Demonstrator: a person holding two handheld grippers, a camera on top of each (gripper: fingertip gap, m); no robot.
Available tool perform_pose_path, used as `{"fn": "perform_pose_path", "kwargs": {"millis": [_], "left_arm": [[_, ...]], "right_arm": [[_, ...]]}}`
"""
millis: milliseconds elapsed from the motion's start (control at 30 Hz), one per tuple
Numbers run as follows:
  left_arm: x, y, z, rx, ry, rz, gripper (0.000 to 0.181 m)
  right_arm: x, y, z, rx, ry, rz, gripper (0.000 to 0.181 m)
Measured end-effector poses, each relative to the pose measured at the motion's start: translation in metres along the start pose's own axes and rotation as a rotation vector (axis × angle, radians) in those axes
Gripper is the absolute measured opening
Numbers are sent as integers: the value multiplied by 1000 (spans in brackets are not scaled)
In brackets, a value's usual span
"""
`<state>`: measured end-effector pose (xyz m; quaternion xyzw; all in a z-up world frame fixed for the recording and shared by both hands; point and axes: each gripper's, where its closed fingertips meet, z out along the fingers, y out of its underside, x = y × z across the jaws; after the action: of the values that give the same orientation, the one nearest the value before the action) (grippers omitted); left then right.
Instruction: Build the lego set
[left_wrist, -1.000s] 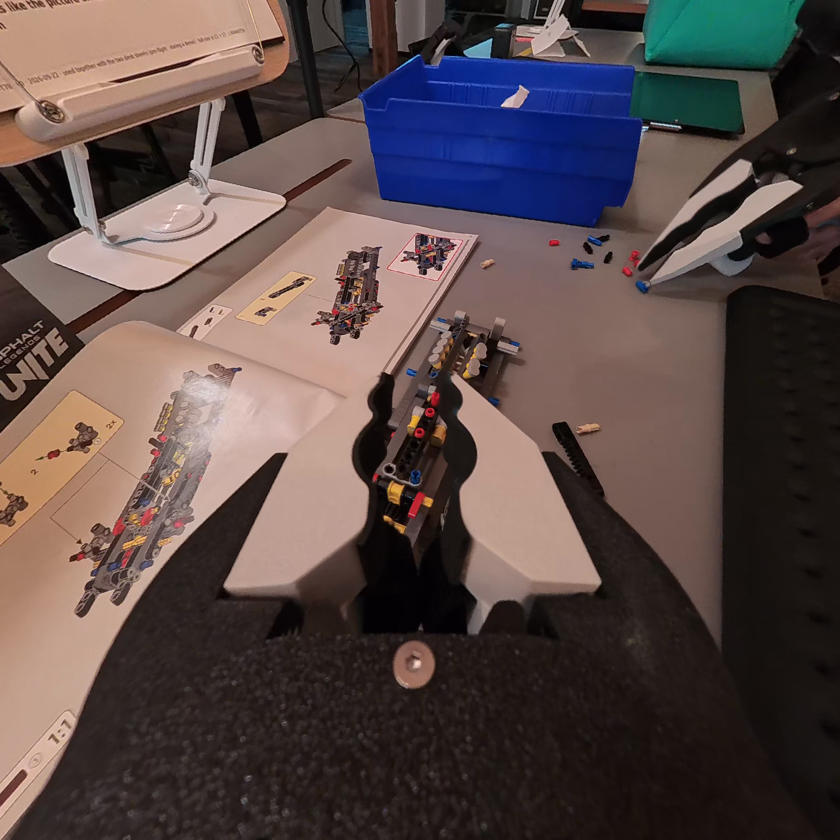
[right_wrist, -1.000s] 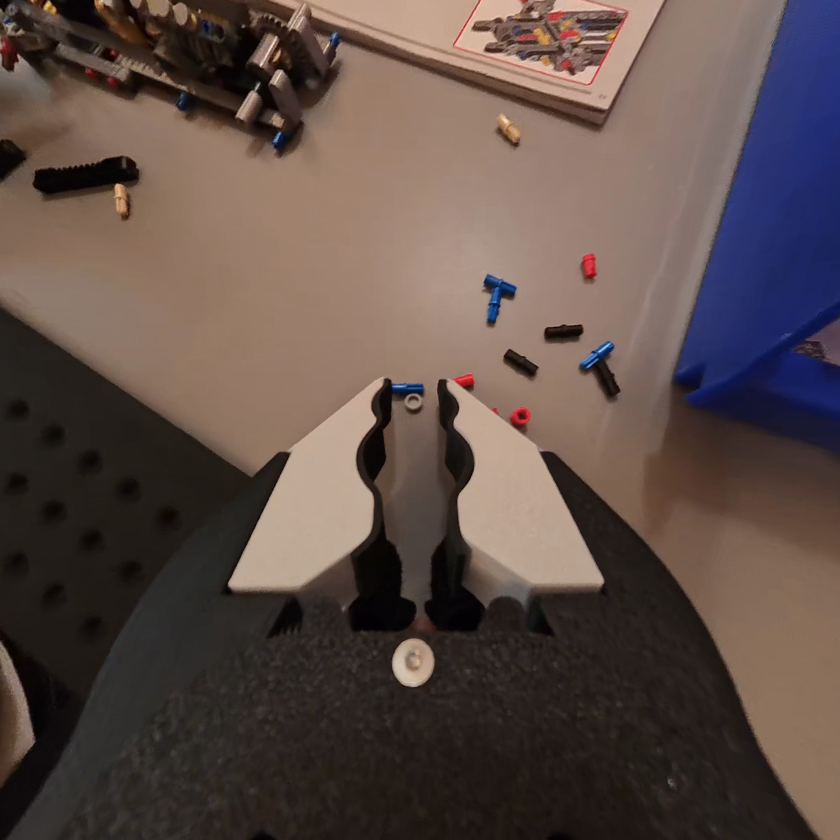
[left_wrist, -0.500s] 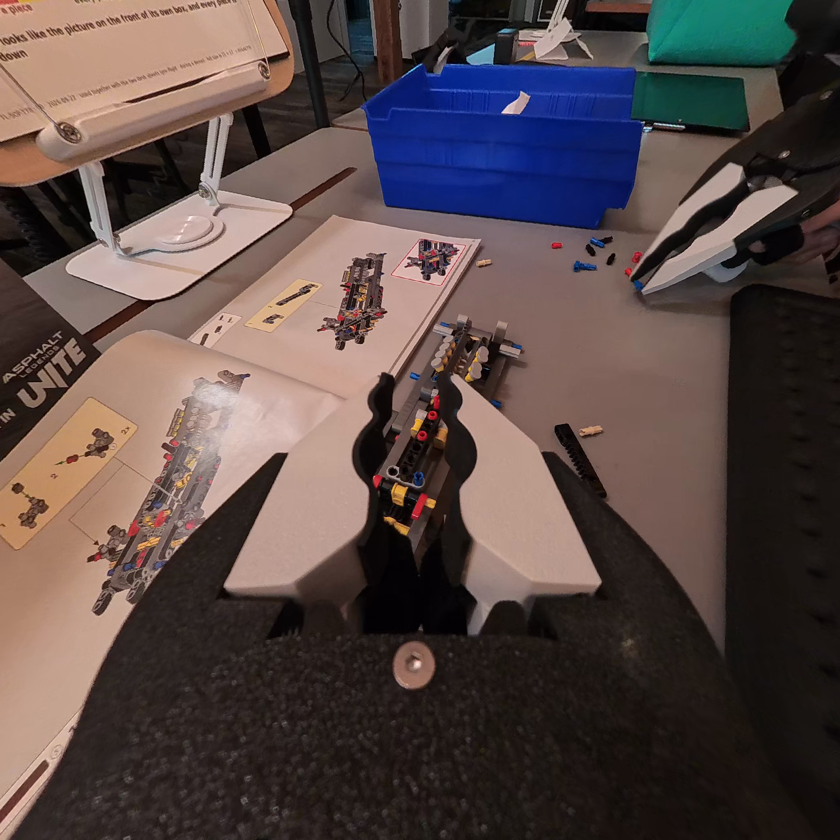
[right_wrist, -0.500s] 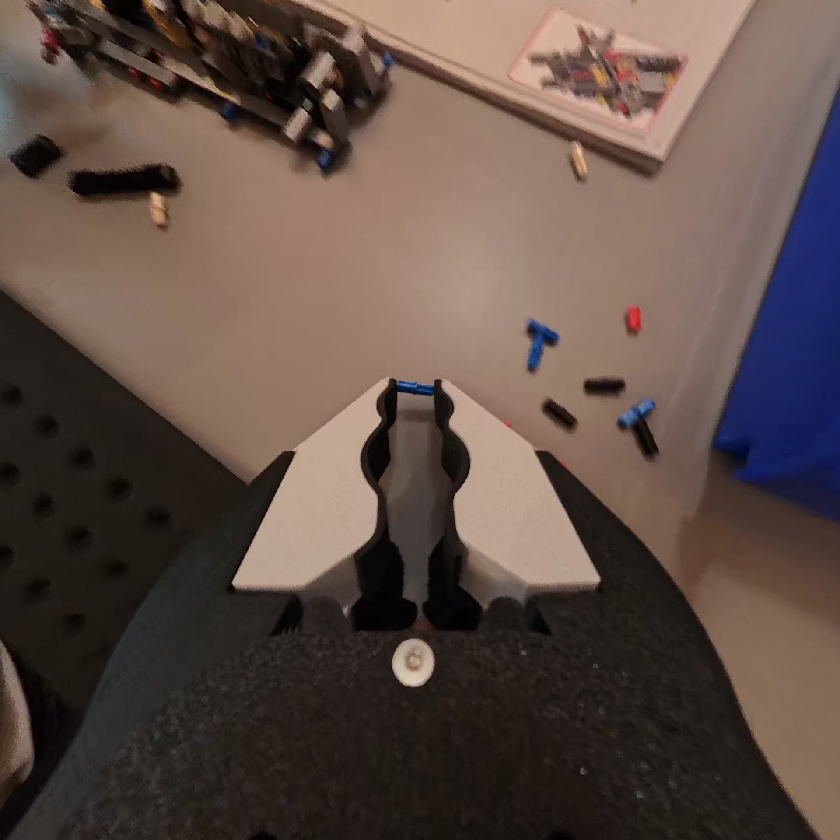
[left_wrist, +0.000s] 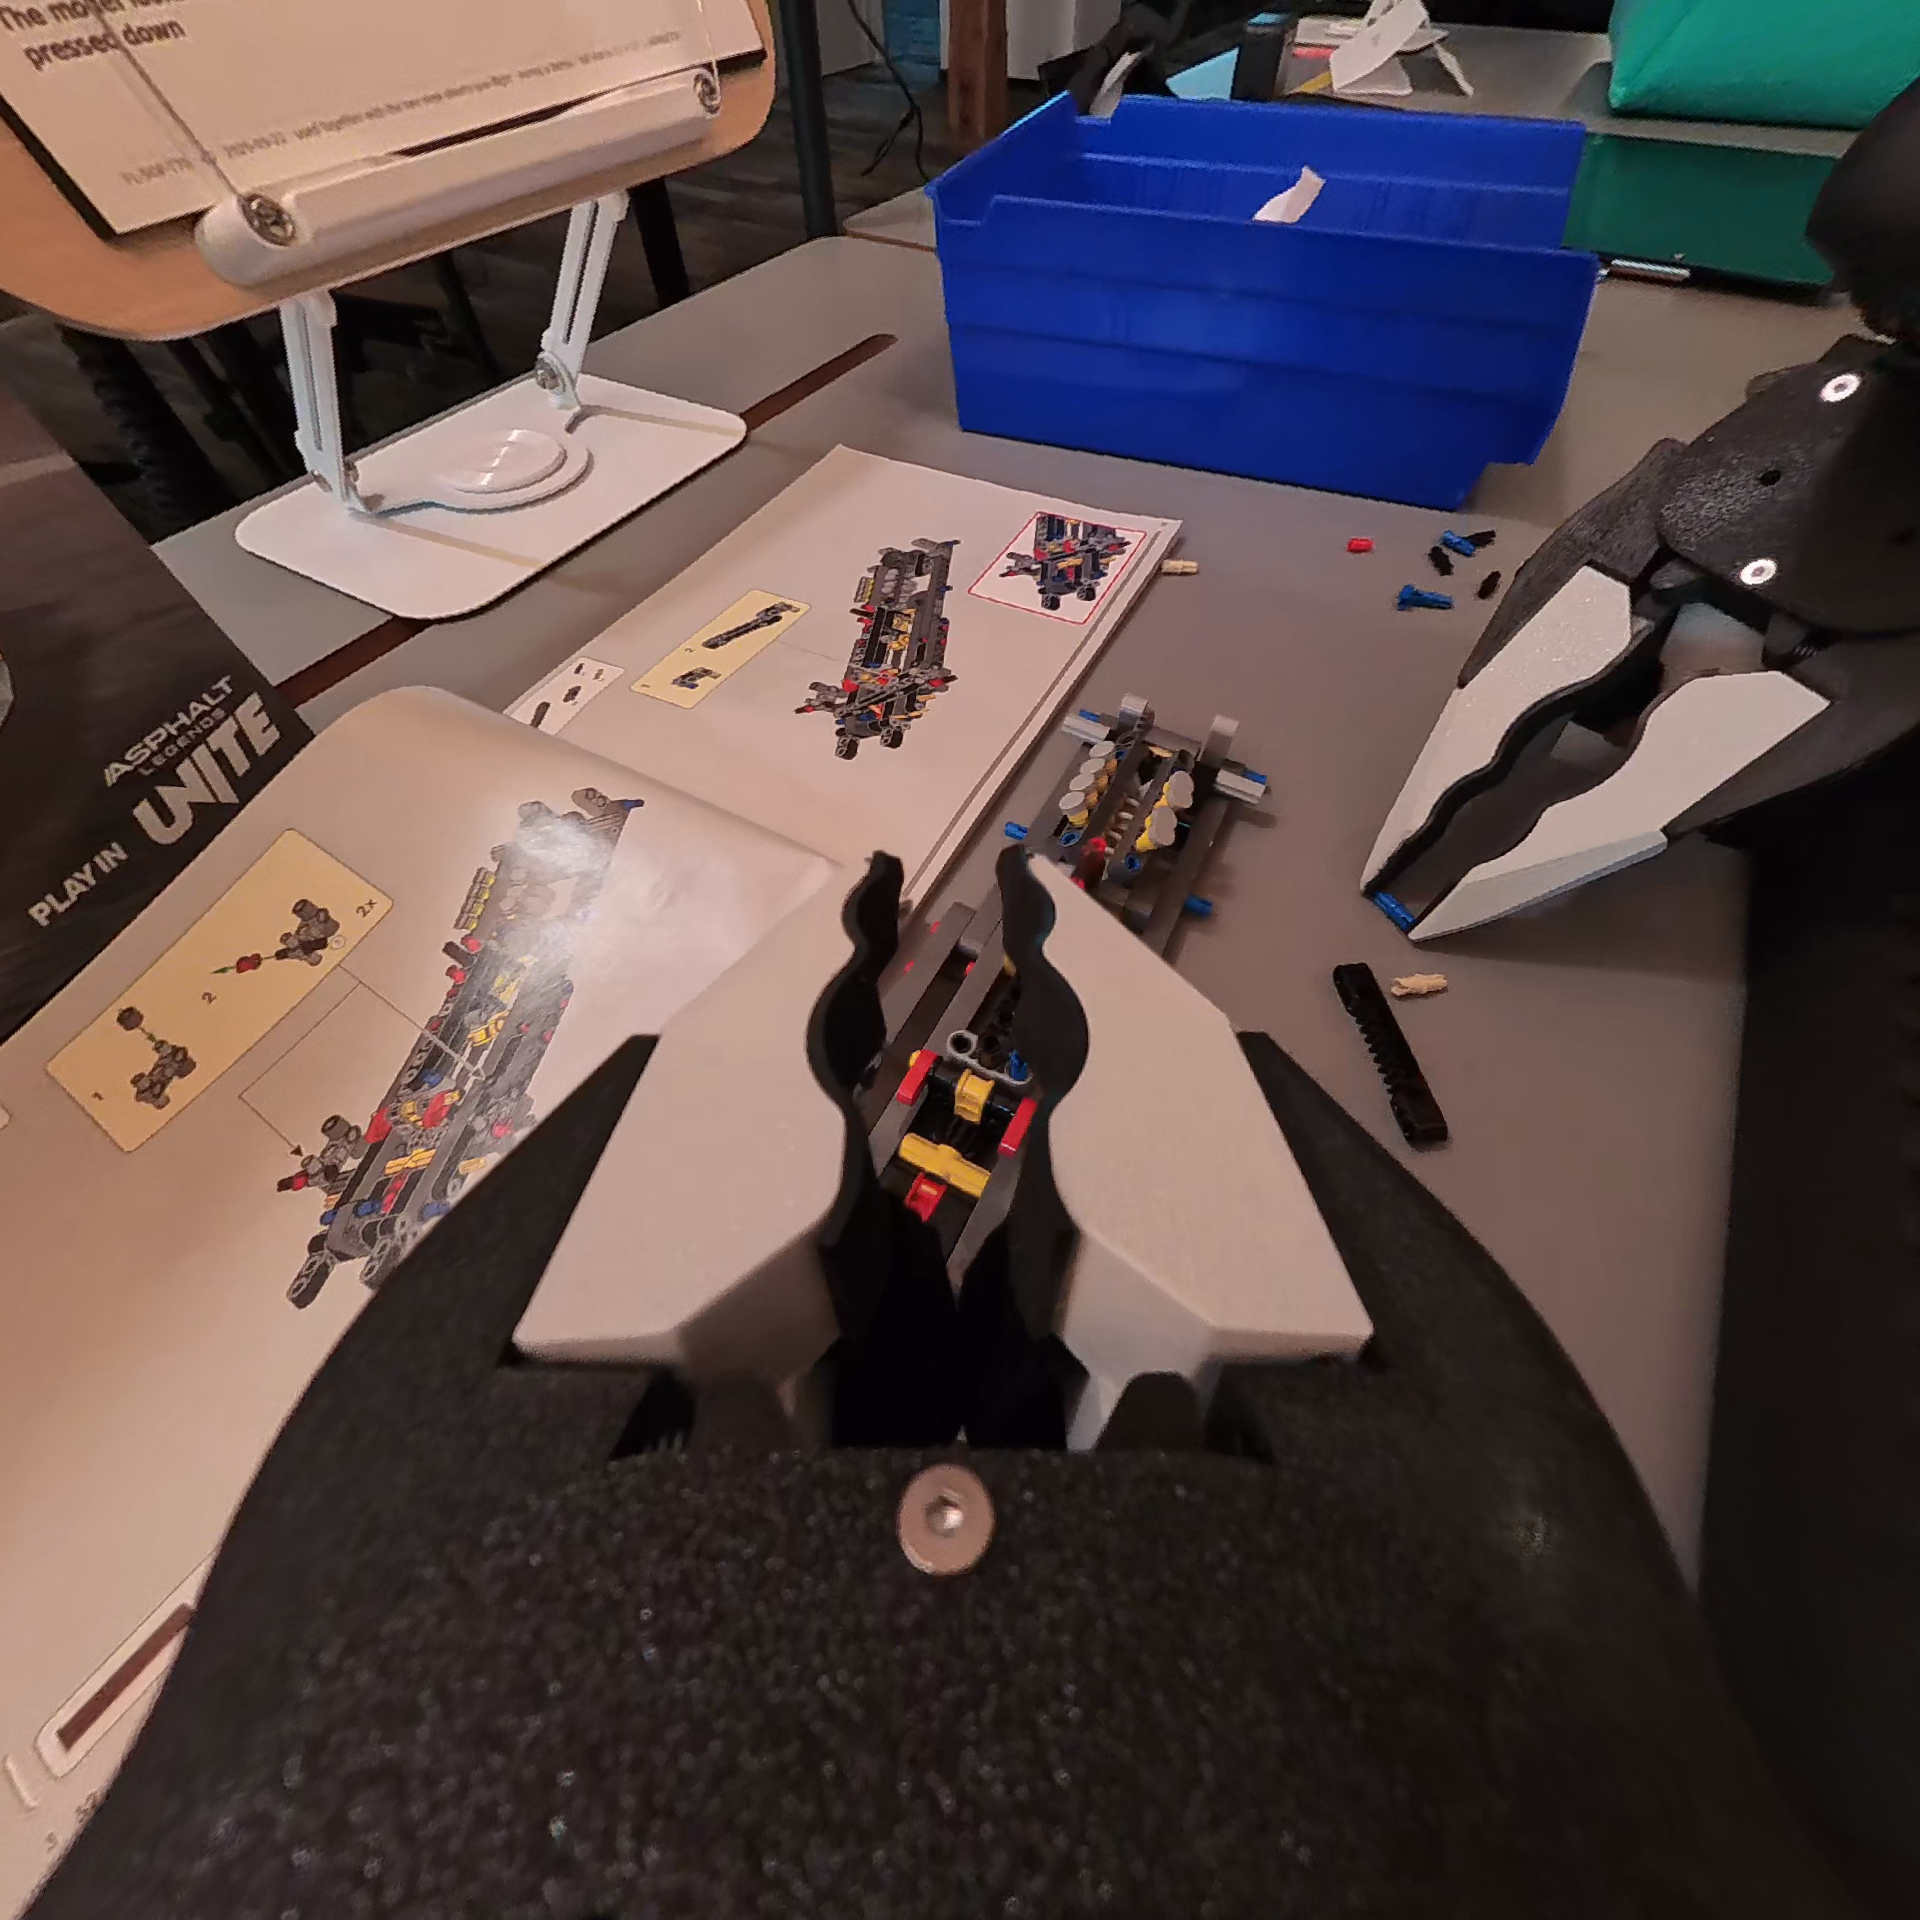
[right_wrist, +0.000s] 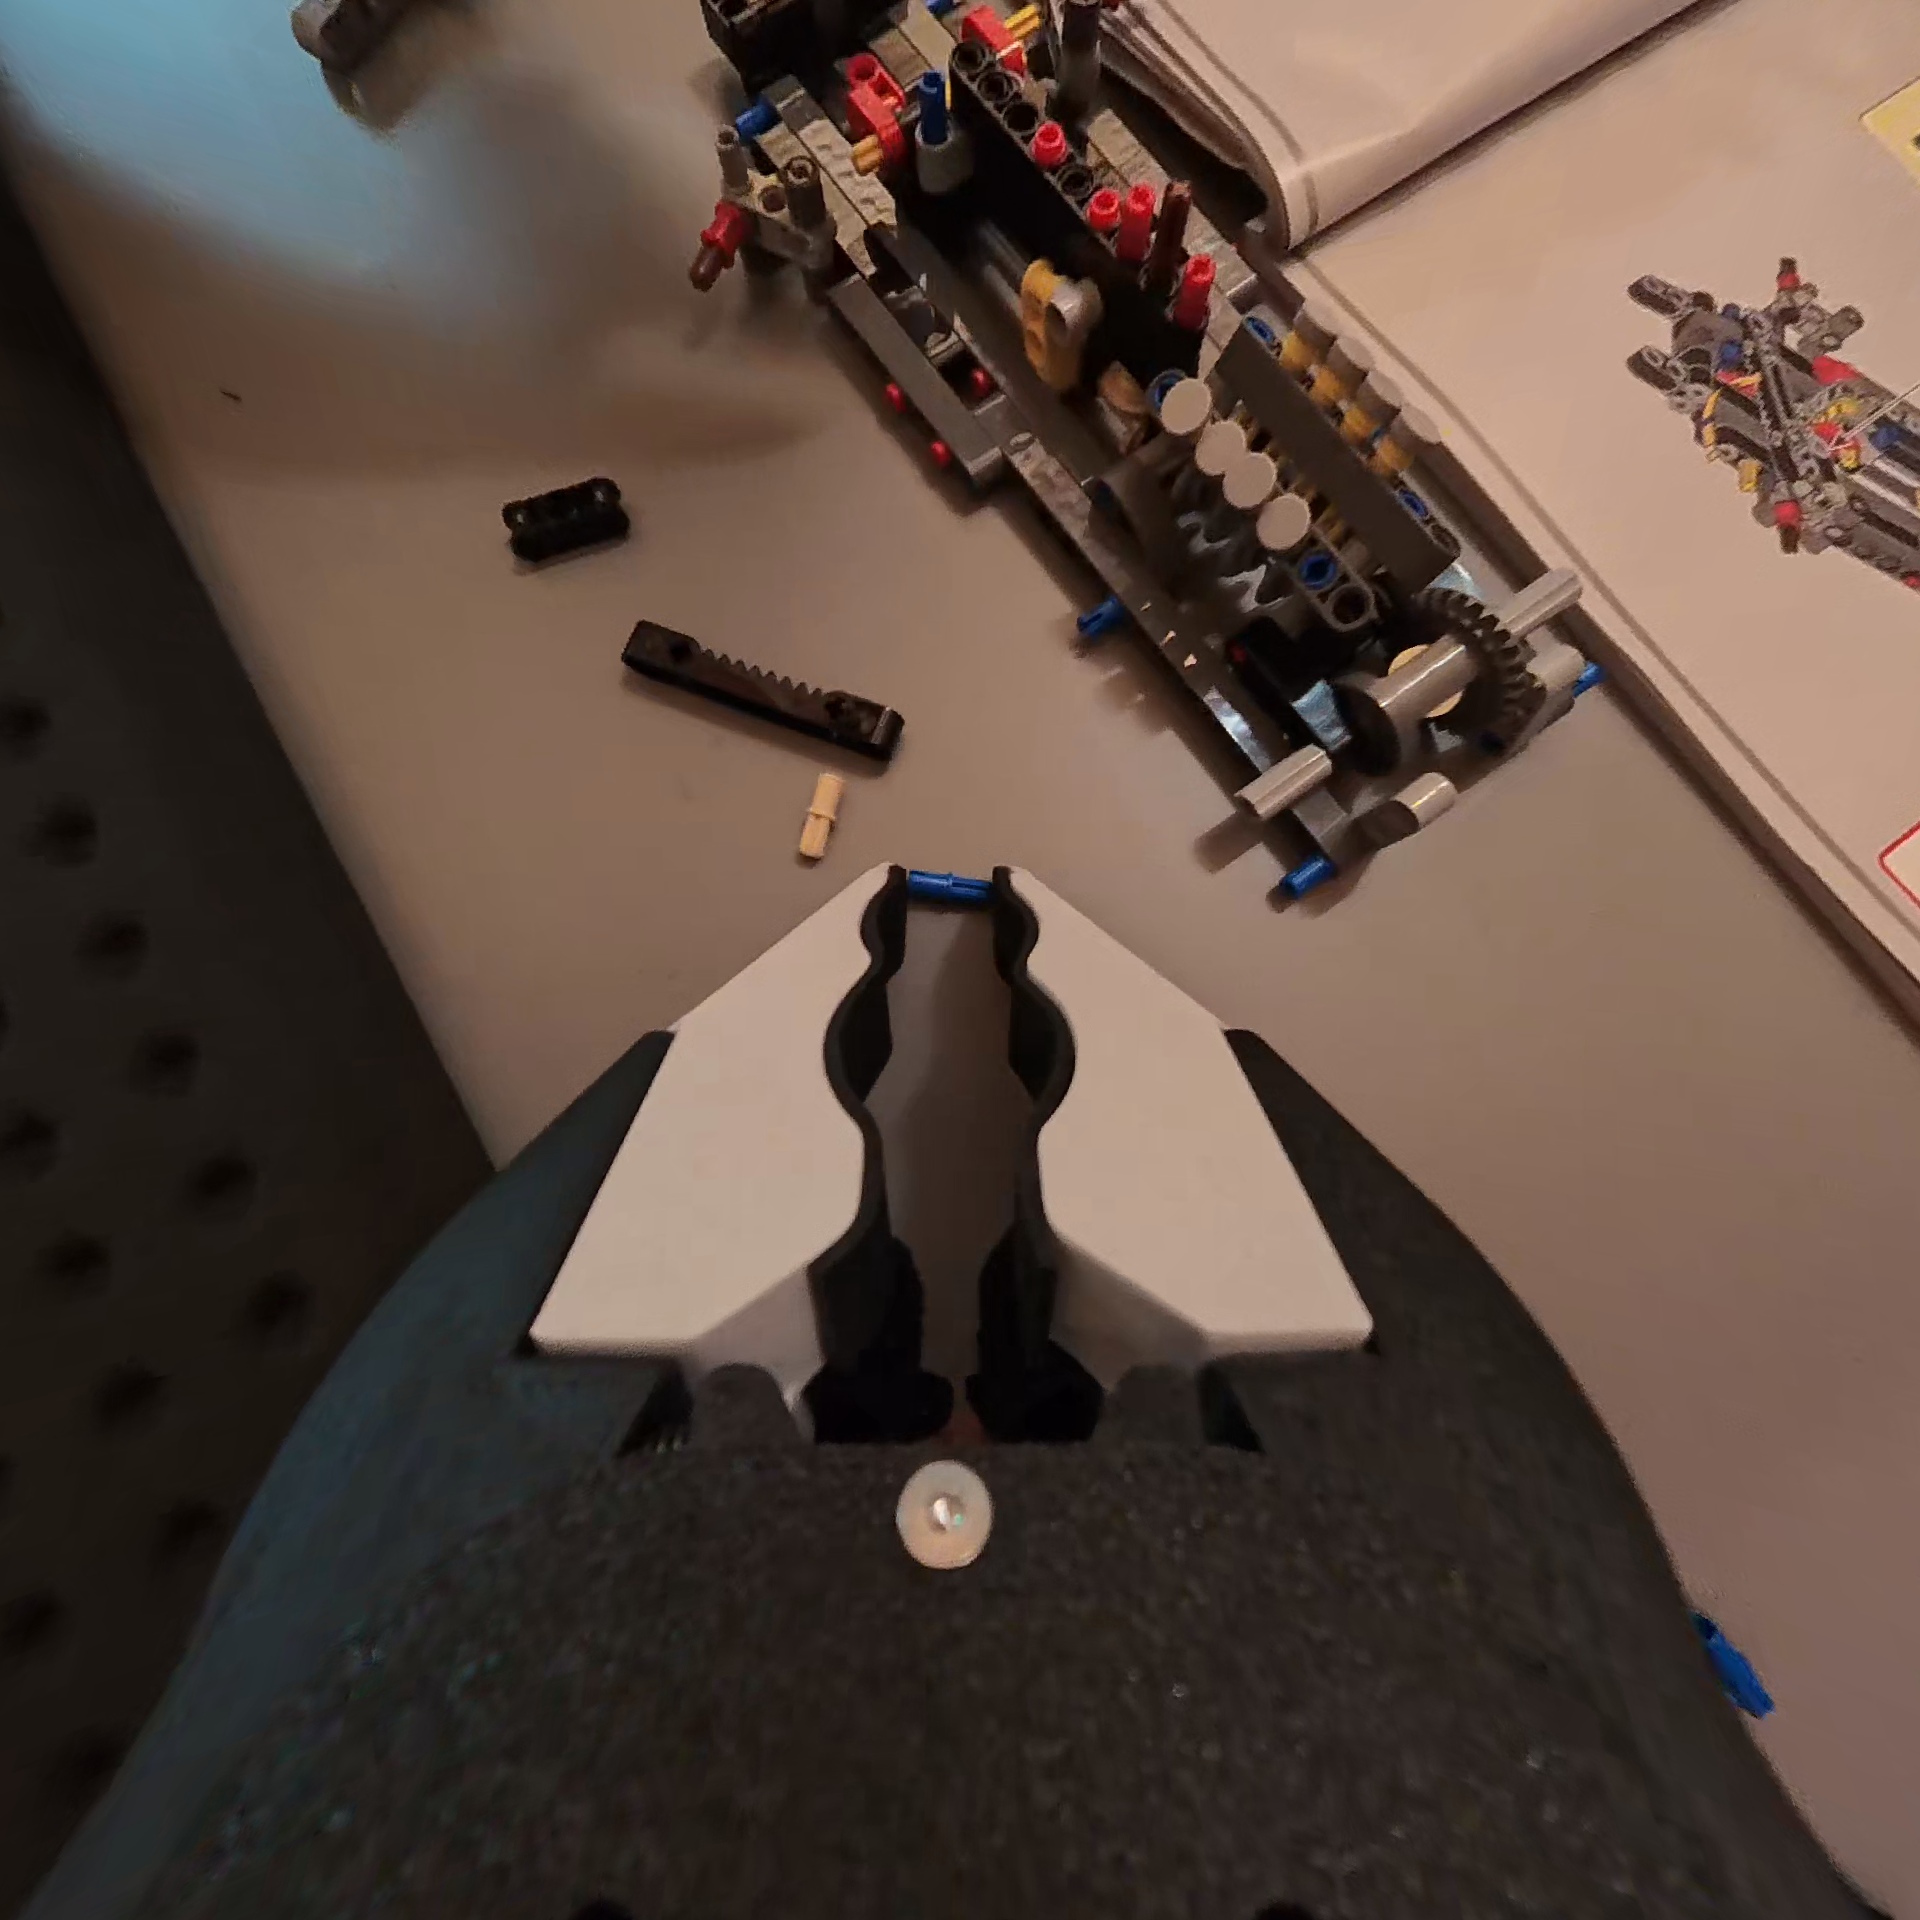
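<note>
The long grey and black lego chassis (left_wrist: 1138, 805) lies on the grey table beside the open instruction booklet (left_wrist: 436, 935). My left gripper (left_wrist: 948, 868) is shut on the chassis's near end, which shows between its fingers. My right gripper (right_wrist: 950, 878) is shut on a small blue pin (right_wrist: 948, 886) held crosswise at its tips, just above the table and short of the chassis's (right_wrist: 1195, 447) gear end. The right gripper (left_wrist: 1401, 920) also shows in the left wrist view, right of the chassis, tips down.
A black gear rack (right_wrist: 762, 694), a tan pin (right_wrist: 821, 818) and a short black beam (right_wrist: 566, 516) lie left of the chassis. Loose pins (left_wrist: 1444, 566) lie before the blue bin (left_wrist: 1247, 301). A white document stand (left_wrist: 488, 499) is far left; a black perforated mat (right_wrist: 156, 1039) borders the table. Tip to tip, the grippers are about 15 centimetres apart.
My right gripper closed on the blue pin at the loose pile, lifted it and carried it over beside the chassis. My left gripper stayed shut on the chassis.
</note>
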<state>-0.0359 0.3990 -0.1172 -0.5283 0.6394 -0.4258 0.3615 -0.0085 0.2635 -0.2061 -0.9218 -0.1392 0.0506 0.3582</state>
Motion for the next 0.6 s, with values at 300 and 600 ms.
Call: {"fn": "perform_pose_path", "kwargs": {"millis": [300, 600], "left_arm": [[-2, 5, 4, -27, -31, -10, 16], [-24, 9, 1, -41, -114, -52, 16]], "right_arm": [[-1, -23, -8, 121, -8, 87, 22], [15, -55, -13, 274, 34, 179, 22]]}}
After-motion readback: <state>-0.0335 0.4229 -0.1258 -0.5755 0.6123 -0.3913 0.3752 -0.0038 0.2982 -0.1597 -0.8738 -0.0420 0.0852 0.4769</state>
